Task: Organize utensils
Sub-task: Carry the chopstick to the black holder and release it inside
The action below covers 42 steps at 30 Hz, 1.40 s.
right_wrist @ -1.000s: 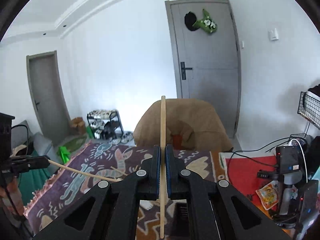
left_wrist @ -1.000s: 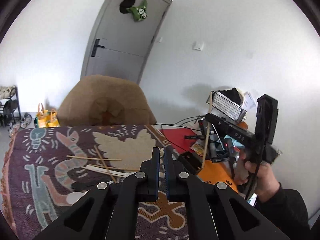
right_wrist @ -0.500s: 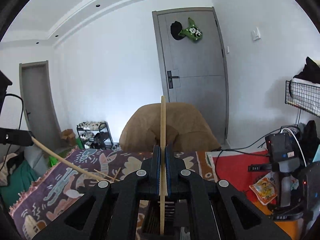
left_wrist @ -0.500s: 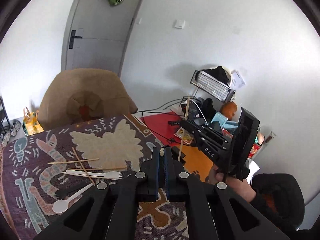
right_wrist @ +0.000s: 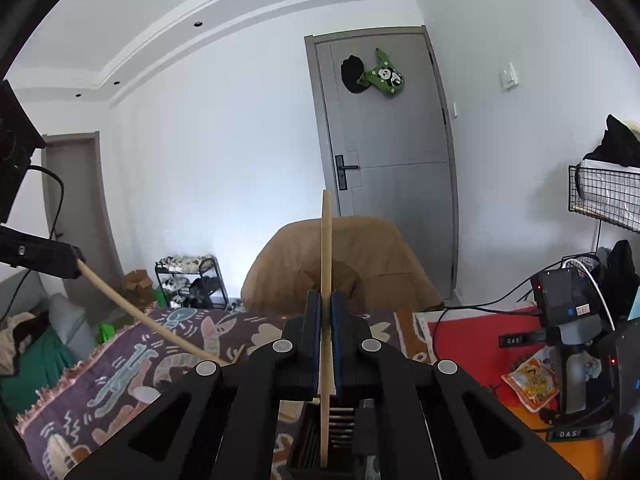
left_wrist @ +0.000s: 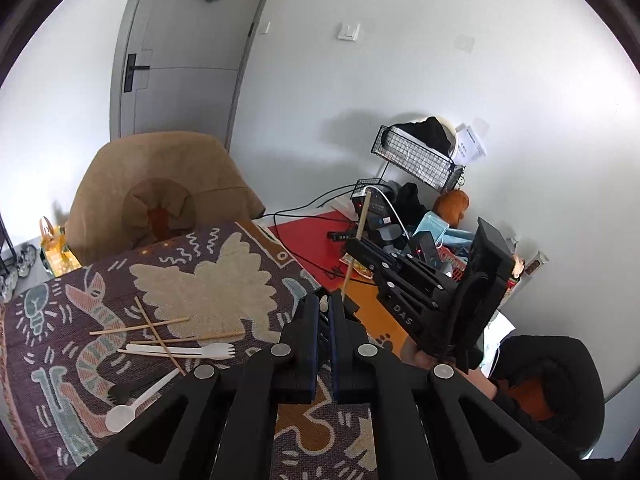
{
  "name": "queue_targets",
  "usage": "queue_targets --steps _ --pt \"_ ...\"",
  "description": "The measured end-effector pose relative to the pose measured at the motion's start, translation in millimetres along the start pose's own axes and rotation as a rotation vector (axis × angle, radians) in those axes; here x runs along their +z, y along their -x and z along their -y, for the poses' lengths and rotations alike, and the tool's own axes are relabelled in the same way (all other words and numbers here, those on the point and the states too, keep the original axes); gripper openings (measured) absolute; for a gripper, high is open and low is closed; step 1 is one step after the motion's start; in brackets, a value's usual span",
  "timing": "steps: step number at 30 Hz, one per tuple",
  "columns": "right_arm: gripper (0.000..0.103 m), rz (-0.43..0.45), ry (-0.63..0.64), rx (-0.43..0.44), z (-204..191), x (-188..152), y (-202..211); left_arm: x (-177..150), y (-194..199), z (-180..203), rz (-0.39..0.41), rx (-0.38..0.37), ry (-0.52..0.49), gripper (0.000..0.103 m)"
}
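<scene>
My left gripper (left_wrist: 323, 305) is shut on a wooden chopstick; only its pale end (left_wrist: 322, 302) shows between the fingers. In the right wrist view that chopstick (right_wrist: 148, 318) slants from the left gripper (right_wrist: 74, 266) down to the patterned cloth (right_wrist: 120, 364). My right gripper (right_wrist: 325, 300) is shut on a second chopstick (right_wrist: 326, 248), held upright, its lower end inside a black slotted organizer (right_wrist: 308, 436). The right gripper (left_wrist: 354, 246), held by a hand, is just right of the left one. Loose chopsticks (left_wrist: 160, 326), a white fork (left_wrist: 200, 350), a white spoon (left_wrist: 132, 410) and a black fork (left_wrist: 120, 390) lie on the cloth.
A tan chair (left_wrist: 160, 188) stands behind the cloth-covered table. To the right are a red mat (left_wrist: 316, 236), cables, black devices (right_wrist: 568, 304) and a wire rack (left_wrist: 420, 156). A grey door (right_wrist: 392, 168) is at the back, a shoe rack (right_wrist: 188, 280) at its left.
The left wrist view has swung right, bringing the right gripper closer beside the left one. The right gripper has sunk, and its chopstick's lower end now stands in the organizer.
</scene>
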State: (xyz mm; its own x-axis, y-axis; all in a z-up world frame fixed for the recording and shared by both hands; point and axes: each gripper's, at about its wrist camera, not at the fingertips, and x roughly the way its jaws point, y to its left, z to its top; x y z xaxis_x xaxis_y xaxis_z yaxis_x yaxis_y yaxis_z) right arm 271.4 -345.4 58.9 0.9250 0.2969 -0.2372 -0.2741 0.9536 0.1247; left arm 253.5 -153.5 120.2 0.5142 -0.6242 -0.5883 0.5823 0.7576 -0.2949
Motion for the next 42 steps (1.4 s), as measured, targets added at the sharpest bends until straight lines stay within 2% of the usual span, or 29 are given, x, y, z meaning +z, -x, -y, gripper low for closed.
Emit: queue_targets --steps 7,10,12,14,18,19,21,23,24,26,31,33,34,35,37,42 --pt "0.006 -0.088 -0.027 -0.001 4 -18 7 0 -19 2 -0.068 0.005 -0.019 0.004" --pt "0.008 -0.131 -0.069 0.029 8 -19 14 1 -27 3 -0.092 0.01 -0.027 0.004" --pt "0.015 -0.162 -0.099 0.042 11 -19 17 4 -33 6 -0.108 0.014 -0.034 0.004" --pt "0.027 -0.179 -0.122 0.047 14 -22 18 6 -37 8 -0.121 0.023 -0.047 0.004" --pt "0.028 -0.201 -0.191 0.047 24 -27 29 11 -47 14 -0.158 0.04 -0.075 0.004" --pt "0.032 -0.2 -0.2 0.048 25 -28 33 13 -50 17 -0.17 0.048 -0.087 0.004" --pt "0.045 -0.197 -0.222 0.03 28 -31 43 15 -55 21 -0.186 0.059 -0.108 0.004" --pt "0.064 -0.189 -0.237 0.007 29 -35 56 18 -61 27 -0.201 0.067 -0.13 0.004" --pt "0.067 -0.186 -0.246 0.005 31 -36 60 20 -65 29 -0.212 0.073 -0.141 0.004" --pt "0.08 -0.197 -0.262 -0.012 32 -39 67 22 -70 33 -0.223 0.081 -0.155 0.004" --pt "0.096 -0.228 -0.312 -0.065 39 -53 76 20 -81 32 -0.239 0.077 -0.145 0.006" --pt "0.096 -0.249 -0.334 -0.081 42 -58 77 18 -81 28 -0.236 0.062 -0.122 0.016" --pt "0.096 -0.258 -0.342 -0.085 42 -59 77 17 -81 24 -0.227 0.048 -0.108 0.036" --pt "0.096 -0.264 -0.35 -0.085 43 -60 77 16 -80 22 -0.217 0.042 -0.098 0.064" --pt "0.096 -0.271 -0.361 -0.079 43 -62 76 15 -74 17 -0.173 0.039 -0.071 0.088" --pt "0.096 -0.254 -0.297 -0.124 31 -58 79 14 -50 5 -0.061 0.082 -0.046 0.09"
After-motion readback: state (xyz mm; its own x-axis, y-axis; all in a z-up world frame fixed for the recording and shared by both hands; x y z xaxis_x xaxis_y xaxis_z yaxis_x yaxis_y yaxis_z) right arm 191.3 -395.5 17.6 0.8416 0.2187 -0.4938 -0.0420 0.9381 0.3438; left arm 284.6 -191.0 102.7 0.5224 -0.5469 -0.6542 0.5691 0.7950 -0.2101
